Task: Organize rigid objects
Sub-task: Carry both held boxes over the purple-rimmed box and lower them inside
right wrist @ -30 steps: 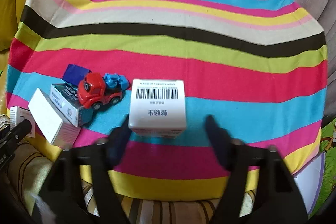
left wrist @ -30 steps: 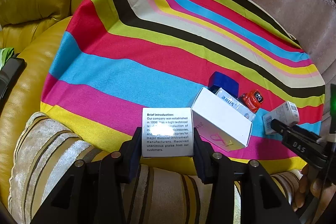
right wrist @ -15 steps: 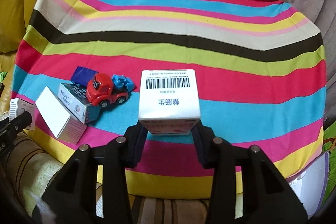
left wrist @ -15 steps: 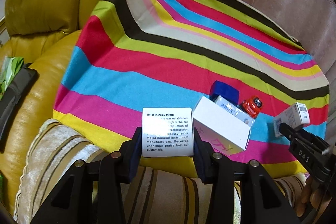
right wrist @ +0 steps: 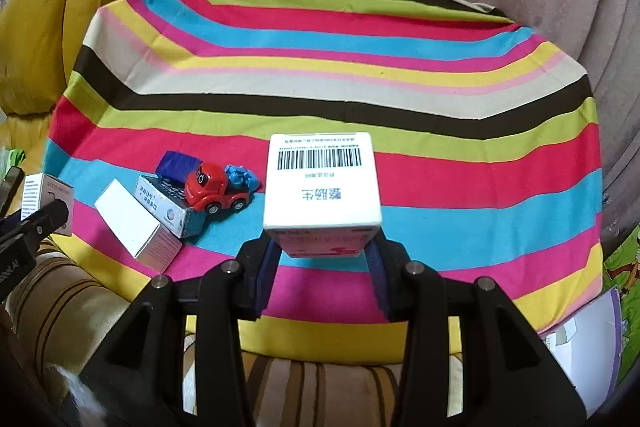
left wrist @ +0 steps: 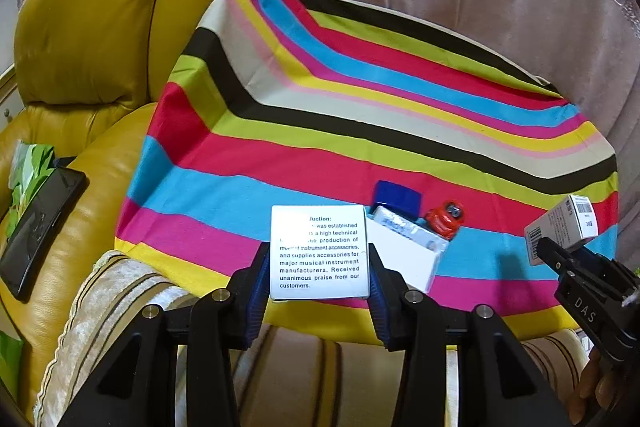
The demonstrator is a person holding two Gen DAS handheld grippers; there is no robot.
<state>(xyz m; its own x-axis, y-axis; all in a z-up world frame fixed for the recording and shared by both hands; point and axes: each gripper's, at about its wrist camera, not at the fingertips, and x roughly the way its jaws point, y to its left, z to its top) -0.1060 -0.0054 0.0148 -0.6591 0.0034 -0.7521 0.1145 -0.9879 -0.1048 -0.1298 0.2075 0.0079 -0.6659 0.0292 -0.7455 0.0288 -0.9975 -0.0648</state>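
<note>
Now the barcode box, a smooth white carton, sits clamped in the right hand-held gripper, whose jaws have just been closing on it, and is off the striped cloth, right of the red toy truck; so sorting can proceed. Left of the truck, the left hand-held gripper grips a printed white box above the soft, flat fabric

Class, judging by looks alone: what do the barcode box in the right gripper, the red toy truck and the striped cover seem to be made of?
Barcode box: likely thin printed cardboard, smooth; sharp folded edges.
Red toy truck: probably moulded plastic, glossy; shiny highlights, rounded cab.
Striped cover: woven fabric, matte; creases, no shine.
</note>
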